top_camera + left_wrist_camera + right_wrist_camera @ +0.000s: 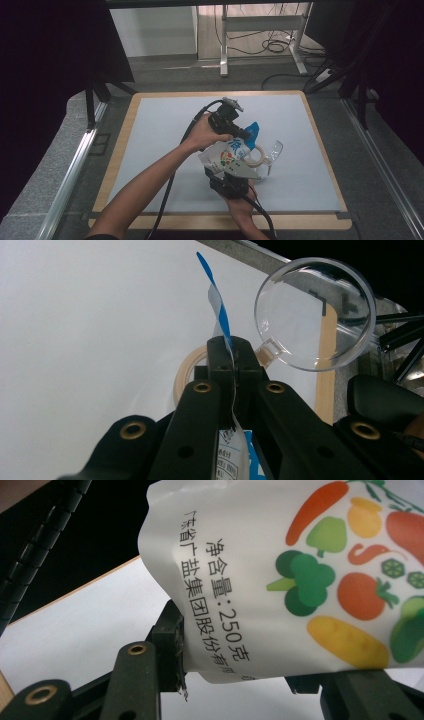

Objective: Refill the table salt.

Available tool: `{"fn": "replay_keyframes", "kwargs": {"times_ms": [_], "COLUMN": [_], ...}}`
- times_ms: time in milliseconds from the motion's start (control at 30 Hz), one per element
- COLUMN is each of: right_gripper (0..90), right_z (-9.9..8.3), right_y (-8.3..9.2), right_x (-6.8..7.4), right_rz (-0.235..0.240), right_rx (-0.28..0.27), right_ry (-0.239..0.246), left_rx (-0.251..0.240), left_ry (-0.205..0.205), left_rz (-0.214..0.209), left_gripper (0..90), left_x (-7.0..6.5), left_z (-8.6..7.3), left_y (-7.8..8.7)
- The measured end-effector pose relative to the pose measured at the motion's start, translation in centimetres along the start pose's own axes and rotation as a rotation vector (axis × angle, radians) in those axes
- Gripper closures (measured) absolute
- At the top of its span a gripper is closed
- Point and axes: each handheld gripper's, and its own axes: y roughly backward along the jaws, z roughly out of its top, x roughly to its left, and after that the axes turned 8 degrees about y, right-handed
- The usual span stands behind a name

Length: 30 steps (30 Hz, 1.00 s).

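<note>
At frame centre, we clamped both grippers' fingers on the pouch: left gripper above, right gripper below.

White vegetable-printed pouch, tilted above table

Left tongs clamped on thin blue-and-white plastic pouch edge; clear round plastic cup and beige tape ring beyond, on white table.

free: left mat | blocked: tape roll, clear cup right of pouch
</note>
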Motion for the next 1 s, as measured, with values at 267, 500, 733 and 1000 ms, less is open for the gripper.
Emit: {"fn": "replay_keyframes", "kwargs": {"times_ms": [267,500,733,1000], "right_gripper": [52.7,52.7,52.8,52.8], "right_z": [0.29,0.38,0.38,0.39], "right_y": [0.10,0.12,0.09,0.07], "right_x": [-0.04,-0.09,-0.08,-0.08], "right_rz": [0.004,0.005,0.005,0.005], "right_rx": [-0.004,-0.006,-0.006,-0.008], "right_ry": [-0.010,-0.009,-0.003,-0.005], "left_rx": [0.002,0.003,0.007,0.007], "left_ry": [0.002,0.003,0.003,0.001], "left_rz": [-0.006,-0.007,-0.005,-0.006], "left_gripper": [89.9,90.0,89.9,90.0], "left_x": [0.08,0.08,0.10,0.13], "left_z": [0.08,0.10,0.10,0.11], "left_y": [-0.30,-0.42,-0.43,-0.48]}}
